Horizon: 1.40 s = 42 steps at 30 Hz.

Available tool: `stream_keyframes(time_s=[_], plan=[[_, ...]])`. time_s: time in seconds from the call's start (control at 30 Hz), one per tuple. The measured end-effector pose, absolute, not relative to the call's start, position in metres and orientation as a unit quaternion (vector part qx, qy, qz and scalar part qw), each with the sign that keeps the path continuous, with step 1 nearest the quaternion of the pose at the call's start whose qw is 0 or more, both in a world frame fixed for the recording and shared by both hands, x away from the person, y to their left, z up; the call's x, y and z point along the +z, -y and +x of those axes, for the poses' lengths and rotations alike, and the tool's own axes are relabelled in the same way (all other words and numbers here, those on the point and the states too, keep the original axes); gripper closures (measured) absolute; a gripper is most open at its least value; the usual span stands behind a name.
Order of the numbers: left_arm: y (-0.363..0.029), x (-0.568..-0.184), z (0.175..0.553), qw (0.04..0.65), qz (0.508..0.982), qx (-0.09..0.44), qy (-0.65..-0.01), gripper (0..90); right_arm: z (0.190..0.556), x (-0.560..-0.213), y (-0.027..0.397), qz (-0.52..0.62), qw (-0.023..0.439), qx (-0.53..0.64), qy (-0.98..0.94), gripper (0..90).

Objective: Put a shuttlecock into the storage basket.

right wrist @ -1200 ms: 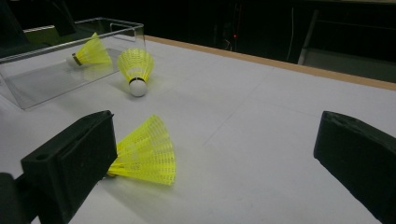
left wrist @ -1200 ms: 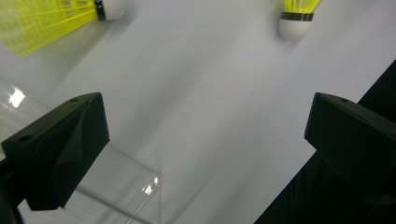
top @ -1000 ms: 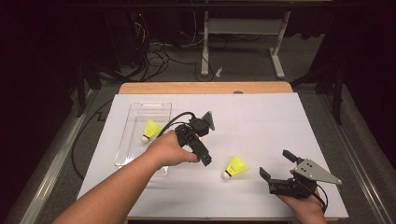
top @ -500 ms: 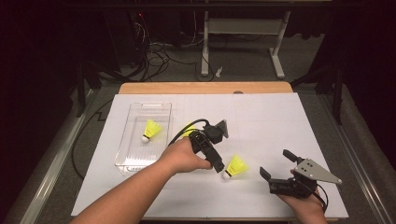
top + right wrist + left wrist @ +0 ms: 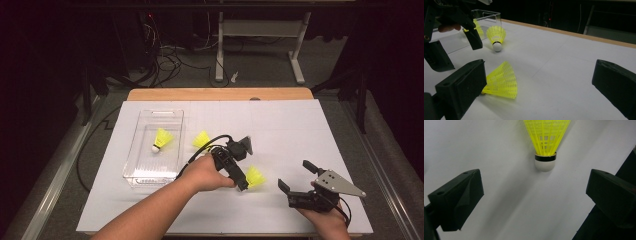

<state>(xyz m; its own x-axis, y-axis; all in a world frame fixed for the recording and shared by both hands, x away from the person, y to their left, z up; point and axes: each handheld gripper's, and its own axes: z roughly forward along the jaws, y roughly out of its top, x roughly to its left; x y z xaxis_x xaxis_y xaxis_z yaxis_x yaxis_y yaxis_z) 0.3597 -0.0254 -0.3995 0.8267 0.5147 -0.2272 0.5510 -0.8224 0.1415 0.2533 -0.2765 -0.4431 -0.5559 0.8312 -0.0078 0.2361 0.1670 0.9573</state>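
High view: left tongs (image 5: 243, 181), black hard plastic w/ a looping black cable, sit over the neon-yellow plastic shuttlecock lying on its side (image 5: 255, 176) near the table's front middle; their tips are just beside its skirt. Left gripper view has the jaws spread wide, nothing between them, w/ a shuttlecock's white rounded cork and black band ahead of the gap and its yellow lattice skirt fanning out beyond.

Right tongs (image 5: 292, 190), black w/ a grey three-cornered plate on top, rest at the front right, jaws wide apart and empty. Right gripper view shows the lying shuttlecock (image 5: 502, 82) close to one jaw, its mesh skirt a flared cone w/ fine ribs.

A second yellow mesh shuttlecock (image 5: 201, 139) lies between the left hand and the clear rectangular plastic bin (image 5: 133, 172). A third yellow shuttlecock w/ white cork tip (image 5: 161, 139) lies inside that bin, cork toward the front.

Vs 0.5 s ago: left tongs have moved a bit further right and nearer the lying shuttlecock; the second shuttlecock, then mostly hidden behind the tongs, is now in plain sight. Right tongs and bin haven't shifted.

Table (image 5: 280, 125) is covered w/ smooth matte white sheet; bare wood edge shows along the far side. Room is dark: grey floor, tangled cables, white metal desk legs at the back.
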Motion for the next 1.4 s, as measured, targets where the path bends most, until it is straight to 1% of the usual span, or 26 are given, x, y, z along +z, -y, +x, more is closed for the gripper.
stream_keyframes(time_s=[0.17,0.4,0.8,0.87,1.13,1.33,1.4], plan=[[0.032,-0.408,0.357,0.094,0.954,-0.089,-0.269,2.6,0.253,-0.443,0.277,0.376,0.284,0.524,-0.709,0.1],[0.036,-0.418,0.357,0.102,0.952,-0.088,-0.274,5.2,0.253,-0.443,0.277,0.375,0.284,0.525,-0.709,0.1],[0.044,-0.43,0.355,0.106,0.952,-0.095,-0.27,16.5,0.253,-0.443,0.276,0.376,0.283,0.524,-0.71,0.1],[0.044,-0.431,0.355,0.11,0.952,-0.102,-0.267,22.3,0.253,-0.443,0.276,0.376,0.283,0.523,-0.711,0.1],[0.045,-0.435,0.355,0.109,0.953,-0.113,-0.257,39.2,0.253,-0.444,0.276,0.376,0.282,0.523,-0.711,0.1],[0.045,-0.436,0.356,0.112,0.953,-0.114,-0.259,49.0,0.253,-0.444,0.276,0.376,0.282,0.523,-0.711,0.1],[0.046,-0.436,0.356,0.111,0.953,-0.115,-0.259,50.4,0.253,-0.444,0.276,0.376,0.282,0.523,-0.71,0.1]])
